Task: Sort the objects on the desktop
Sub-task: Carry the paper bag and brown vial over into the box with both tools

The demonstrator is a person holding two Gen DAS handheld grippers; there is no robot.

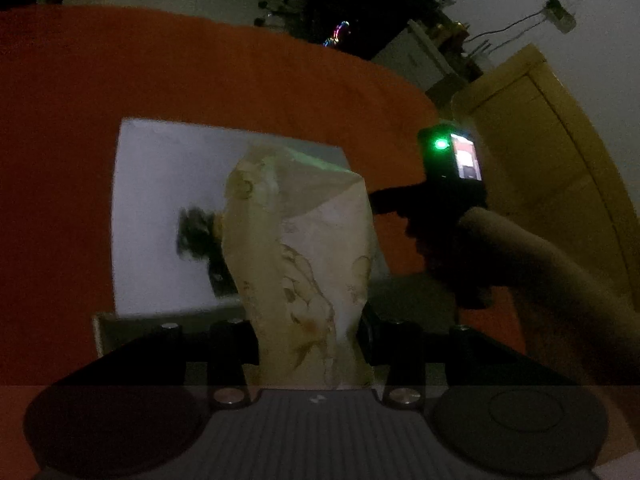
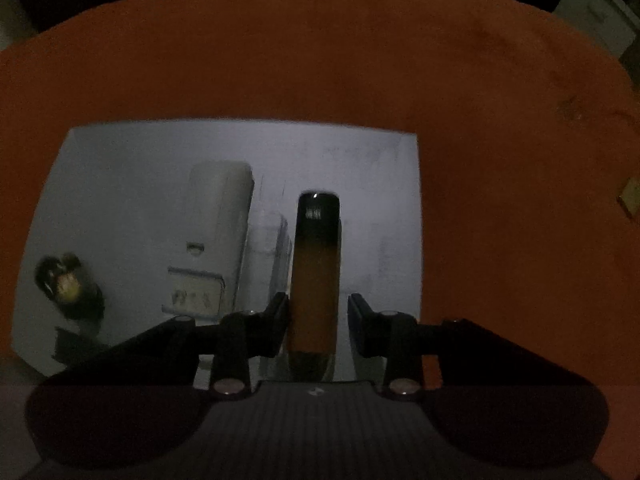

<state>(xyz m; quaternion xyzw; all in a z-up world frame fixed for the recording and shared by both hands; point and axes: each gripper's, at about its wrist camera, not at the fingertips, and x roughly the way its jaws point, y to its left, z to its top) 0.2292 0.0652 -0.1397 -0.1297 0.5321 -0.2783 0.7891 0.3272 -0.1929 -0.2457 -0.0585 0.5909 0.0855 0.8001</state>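
My left gripper [image 1: 308, 332] is shut on a cream packet with a brown pattern [image 1: 304, 248] and holds it above a white tray [image 1: 160, 200] on the orange cloth. In the right wrist view, my right gripper [image 2: 318, 304] points down into the same tray [image 2: 120, 184]. An orange tube with a black cap [image 2: 316, 272] lies between its jaws. The jaws are open, with a gap showing at the right finger. Also in the tray are a white remote-like block [image 2: 216, 232] and a dark round object [image 2: 68, 288], which the left wrist view shows blurred [image 1: 196, 236].
The orange cloth [image 2: 320, 60] covers the table around the tray. A forearm [image 1: 540, 264] and the right tool's lit camera unit [image 1: 460, 160] sit right of the packet. A yellow door [image 1: 552, 152] stands behind. A small tan item [image 2: 630, 196] lies at the far right.
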